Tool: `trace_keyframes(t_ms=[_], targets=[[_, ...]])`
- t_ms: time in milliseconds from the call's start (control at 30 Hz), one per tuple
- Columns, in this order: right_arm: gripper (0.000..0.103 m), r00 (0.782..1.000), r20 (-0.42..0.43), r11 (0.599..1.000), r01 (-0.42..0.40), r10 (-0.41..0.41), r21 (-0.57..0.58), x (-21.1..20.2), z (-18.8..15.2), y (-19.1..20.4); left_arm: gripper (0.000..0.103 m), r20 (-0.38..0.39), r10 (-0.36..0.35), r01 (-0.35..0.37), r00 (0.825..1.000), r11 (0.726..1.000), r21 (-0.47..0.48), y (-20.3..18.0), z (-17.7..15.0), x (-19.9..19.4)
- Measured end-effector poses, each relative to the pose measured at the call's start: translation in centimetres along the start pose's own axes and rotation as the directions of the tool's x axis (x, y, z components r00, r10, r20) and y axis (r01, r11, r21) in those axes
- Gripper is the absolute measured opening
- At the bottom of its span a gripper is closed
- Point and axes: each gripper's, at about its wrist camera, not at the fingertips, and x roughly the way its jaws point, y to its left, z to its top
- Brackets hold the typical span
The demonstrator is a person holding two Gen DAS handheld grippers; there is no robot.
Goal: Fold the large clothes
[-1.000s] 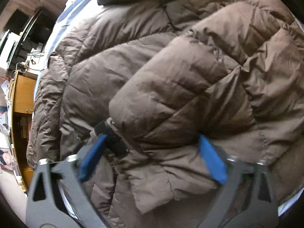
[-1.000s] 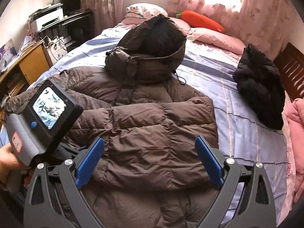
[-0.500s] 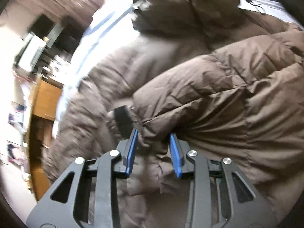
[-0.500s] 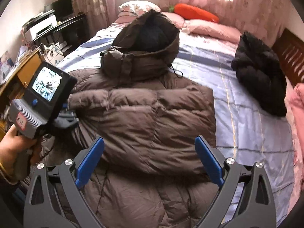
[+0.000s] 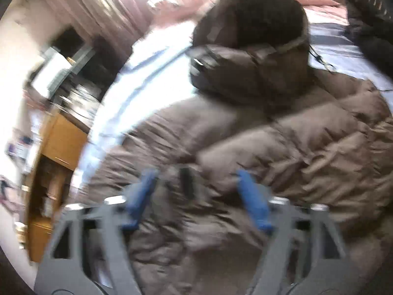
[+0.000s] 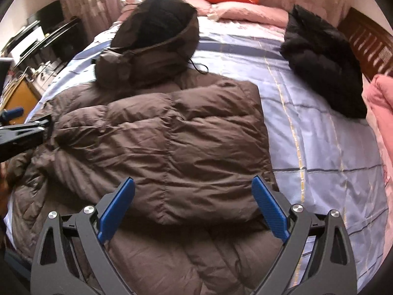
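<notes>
Brown coat (image 6: 172, 142) lies folded on the bed (image 6: 319, 127). Left gripper (image 5: 196, 196) jaws are opening, nothing pinched. Right gripper (image 6: 194, 206) jaws are spread wide, empty.

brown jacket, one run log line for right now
brown jacket: sleeve folded across, on bed | left gripper: opening, nothing pinched | right gripper: open above jacket

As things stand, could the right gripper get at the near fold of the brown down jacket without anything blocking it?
Probably yes. The right gripper is open just above the brown down jacket, with nothing between them. The left gripper sits off at the jacket's far side, clear of that path.
</notes>
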Motion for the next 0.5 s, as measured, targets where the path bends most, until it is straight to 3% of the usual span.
trace_keyframes(t_ms=[100,233,400,500], targets=[[0.095,0.998,-0.065,0.998,0.004,0.000,0.062,2.9,0.1,-0.8,0.052,-0.107,-0.097,0.101,0.990,0.994,0.038,-1.9,-0.7,2.7],[0.095,0.988,-0.152,0.993,0.025,-0.008,0.112,6.9,0.0,-1.7,0.071,-0.212,-0.069,0.095,0.975,0.989,0.117,-4.4,-2.5,5.9],[0.098,0.985,-0.163,0.995,0.061,-0.048,0.078,7.7,-0.1,-0.8,0.075,-0.253,-0.115,0.130,0.961,0.991,0.043,-3.2,-2.3,7.0],[0.098,0.992,-0.130,0.993,0.009,0.006,0.119,5.6,0.4,-0.5,0.074,-0.193,-0.140,0.142,0.971,0.990,-0.005,-2.1,-1.4,5.4]])
